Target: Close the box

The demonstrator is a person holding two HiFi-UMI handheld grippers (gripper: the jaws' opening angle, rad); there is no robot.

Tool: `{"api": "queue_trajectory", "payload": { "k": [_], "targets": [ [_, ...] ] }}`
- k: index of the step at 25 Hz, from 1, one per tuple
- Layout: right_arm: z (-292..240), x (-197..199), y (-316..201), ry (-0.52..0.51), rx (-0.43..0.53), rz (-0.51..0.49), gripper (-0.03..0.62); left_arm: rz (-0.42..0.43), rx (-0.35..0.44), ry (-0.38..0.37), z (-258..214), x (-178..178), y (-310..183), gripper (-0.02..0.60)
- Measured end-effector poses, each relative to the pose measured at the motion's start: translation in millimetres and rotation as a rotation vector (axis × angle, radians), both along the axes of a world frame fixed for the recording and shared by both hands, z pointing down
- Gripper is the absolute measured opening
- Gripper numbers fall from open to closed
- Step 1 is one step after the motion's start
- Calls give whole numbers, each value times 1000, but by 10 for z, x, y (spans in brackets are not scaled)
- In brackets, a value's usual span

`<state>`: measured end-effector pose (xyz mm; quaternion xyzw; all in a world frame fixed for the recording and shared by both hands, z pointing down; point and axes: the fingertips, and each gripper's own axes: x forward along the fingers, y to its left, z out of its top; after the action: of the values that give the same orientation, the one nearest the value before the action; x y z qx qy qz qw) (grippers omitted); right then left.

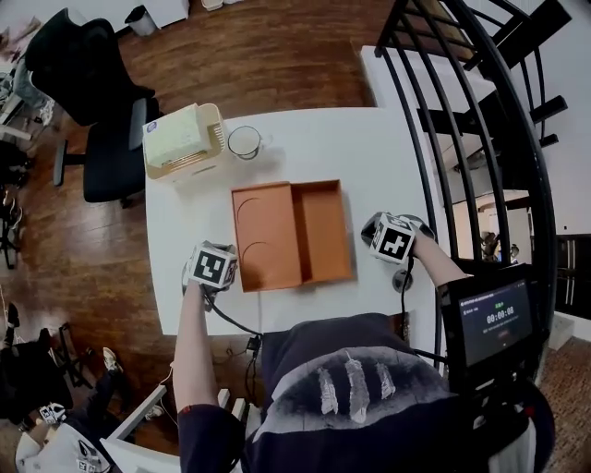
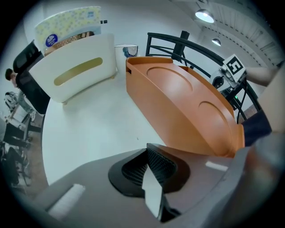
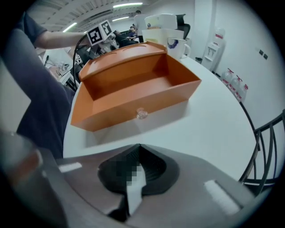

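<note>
Both empty; left claw shut, right claw shut; open box between, untouched.

I see brown wood floor all round white table. Black office chair at ten o'clock from table. Small dark bin on floor at eleven o'clock, well apart. Black stair rail curves at two o'clock. Dark screen with green numbers at four o'clock. Left gripper view: I see round ceiling lamps lit at one o'clock. Right gripper view: white wall at one o'clock, long light strips at twelve.
</note>
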<state>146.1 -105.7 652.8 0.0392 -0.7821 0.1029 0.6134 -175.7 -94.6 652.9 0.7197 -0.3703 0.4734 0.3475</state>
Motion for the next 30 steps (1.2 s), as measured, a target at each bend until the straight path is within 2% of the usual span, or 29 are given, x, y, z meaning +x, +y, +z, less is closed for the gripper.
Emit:
{"api": "queue_trajectory", "payload": {
  "k": [4, 11, 16, 19, 21, 23, 26, 30],
  "targets": [
    [-59, -230, 7, -23, -3, -49, 5, -16, 7, -1, -3, 7, -22, 14],
    [-107, -392, 14, -17, 4, -96, 5, -28, 13, 5, -35, 6, -42, 15],
    [-123, -457, -20, -24, 26, -109, 5, 0, 9, -48, -20, -69, -42, 15],
    [-157, -593, -22, -52, 16, -121, 5, -21, -43, -63, 20, -176, 48, 15],
    [-204, -490, 91, -45, 6, -115, 5, -27, -95, -73, 108, -120, 171, 15],
    [-226, -349, 199, -14, 4, -110, 5, -12, -91, -59, 121, 14, 185, 15],
    [-151, -461, 165, 6, 14, -139, 5, -9, -42, -8, 72, 26, 79, 15],
    [-162, -539, 151, 22, 4, -184, 5, -10, -21, 14, 99, 14, 25, 15]
  ]
}}
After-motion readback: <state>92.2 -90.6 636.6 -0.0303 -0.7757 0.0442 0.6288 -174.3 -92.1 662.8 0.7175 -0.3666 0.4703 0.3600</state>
